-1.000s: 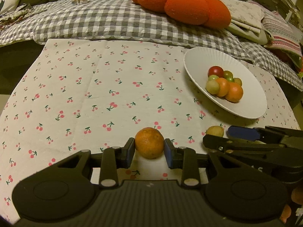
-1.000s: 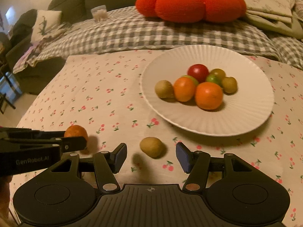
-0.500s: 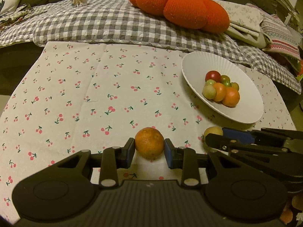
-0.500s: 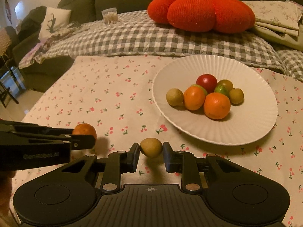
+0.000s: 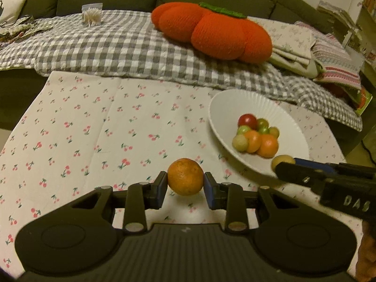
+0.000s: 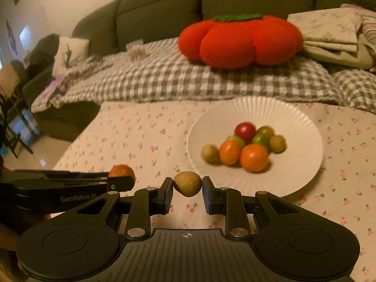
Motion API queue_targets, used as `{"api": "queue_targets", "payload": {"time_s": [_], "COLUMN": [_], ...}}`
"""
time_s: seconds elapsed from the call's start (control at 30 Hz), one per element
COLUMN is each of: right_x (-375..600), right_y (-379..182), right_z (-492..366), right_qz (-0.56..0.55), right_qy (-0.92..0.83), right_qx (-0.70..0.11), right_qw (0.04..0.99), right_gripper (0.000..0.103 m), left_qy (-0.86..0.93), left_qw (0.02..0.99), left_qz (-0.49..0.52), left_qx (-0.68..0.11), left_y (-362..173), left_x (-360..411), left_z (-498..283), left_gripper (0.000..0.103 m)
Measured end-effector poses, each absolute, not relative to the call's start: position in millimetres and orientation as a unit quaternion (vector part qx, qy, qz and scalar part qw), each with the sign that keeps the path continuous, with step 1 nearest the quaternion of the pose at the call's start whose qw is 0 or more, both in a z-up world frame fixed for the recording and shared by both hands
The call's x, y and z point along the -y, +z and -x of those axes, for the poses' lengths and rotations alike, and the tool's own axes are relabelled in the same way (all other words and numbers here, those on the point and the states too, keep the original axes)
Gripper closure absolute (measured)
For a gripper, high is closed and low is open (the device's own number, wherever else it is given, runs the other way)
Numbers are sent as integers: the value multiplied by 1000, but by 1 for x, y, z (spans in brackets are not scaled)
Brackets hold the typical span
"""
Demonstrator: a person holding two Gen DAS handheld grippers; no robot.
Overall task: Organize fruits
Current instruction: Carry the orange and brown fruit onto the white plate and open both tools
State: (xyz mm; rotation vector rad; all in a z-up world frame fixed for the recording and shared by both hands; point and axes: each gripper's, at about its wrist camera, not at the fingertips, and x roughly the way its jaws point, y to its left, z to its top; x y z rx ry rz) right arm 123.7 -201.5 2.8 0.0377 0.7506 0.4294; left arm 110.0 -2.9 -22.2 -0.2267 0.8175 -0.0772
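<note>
An orange (image 5: 185, 176) is squeezed between the two blue pads of the left gripper (image 5: 185, 188), in the lower middle of the left view, and it is lifted off the cherry tablecloth (image 5: 94, 129), as a soft shadow is seen under it. A small brown-green fruit (image 6: 187, 183), maybe a kiwi, is pinched the same way by the right gripper (image 6: 187, 193), low in the middle of the right view. Both fruits are likely held up so they can be carried to the white plate (image 6: 293, 117), where the other fruits (image 6: 244, 145) are already piled in a little heap; that seems to be where everything is gathered. The plate is seen at the right of the left view and just past the brown-green fruit in the right view. The right view is blurred, so the plate fruits are hard to name. In the left view the right gripper is cut off by the frame edge at the lower right, and only the top of its fruit is seen. The undersides of both held fruits are hidden.
</note>
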Motion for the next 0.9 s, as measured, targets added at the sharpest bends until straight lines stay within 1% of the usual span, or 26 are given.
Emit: {"api": "queue_targets", "payload": {"time_s": [0.27,0.47,0.7,0.9], "right_x": [247,270,276,268], "right_y": [22,21,10,-9], "right_z": [-136,-141,-148,-157], "right_qz": [-72,-92,-88,-49], "right_qy": [153,121,102,90], "right_qx": [-345,-350,-364,-379], "right_qw": [923,924,922,920], "right_gripper": [78,78,78,78], "left_qy": [-68,-104,-115,-114], "left_qw": [918,923,917,916], "left_qz": [132,138,167,158], "left_qx": [-367,-343,-343,-350], "left_y": [-9,0,-11,-26], "left_x": [18,34,38,41], "left_z": [-127,-149,-176,-191], "left_gripper": [72,72,71,71]}}
